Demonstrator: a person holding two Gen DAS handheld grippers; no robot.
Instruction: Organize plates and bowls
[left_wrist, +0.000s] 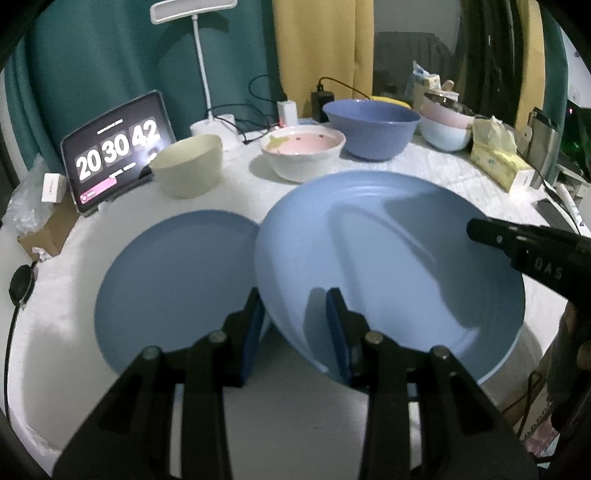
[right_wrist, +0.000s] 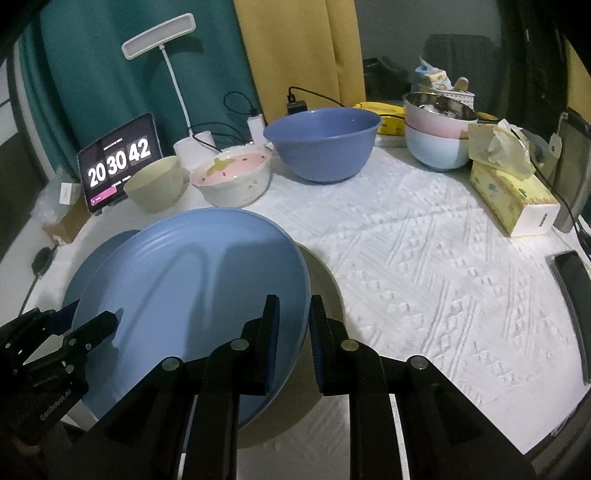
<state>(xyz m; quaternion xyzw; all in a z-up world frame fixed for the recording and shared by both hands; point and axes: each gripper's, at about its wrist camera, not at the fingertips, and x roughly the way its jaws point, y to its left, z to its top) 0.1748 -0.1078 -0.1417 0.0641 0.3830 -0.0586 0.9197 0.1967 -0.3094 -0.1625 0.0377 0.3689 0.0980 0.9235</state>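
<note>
A: Because the left wrist view looks straight down the left gripper (left_wrist: 295, 325), we see its jaws straddling the near rim of the light blue plate (left_wrist: 388, 266), which fills the centre right of the frame, tilted and clear of the cloth. Whether the pads truly pinch the rim we can't quite tell; blur hides the contact.

B: Agreed. A second blue plate (left_wrist: 177, 288) lies flat at lower left, just beside and partly under the raised one. We'd judge the held plate stiff, light and smooth, so slippery at the rim; two opposite edge grips suit it.

A: In the right wrist view, the right gripper (right_wrist: 293, 343) is clamped on the plate's right edge at lower centre, jaws nearly together around the rim. The left gripper shows at lower left.

B: Behind, across the upper frame, we have a cream bowl (right_wrist: 155, 184), a pink-lined bowl (right_wrist: 232, 181), a large blue bowl (right_wrist: 321, 144) and stacked bowls (right_wrist: 436, 136). A tissue box (right_wrist: 513, 199) sits at right, well apart. Nothing blocks the way to the flat plate.
</note>
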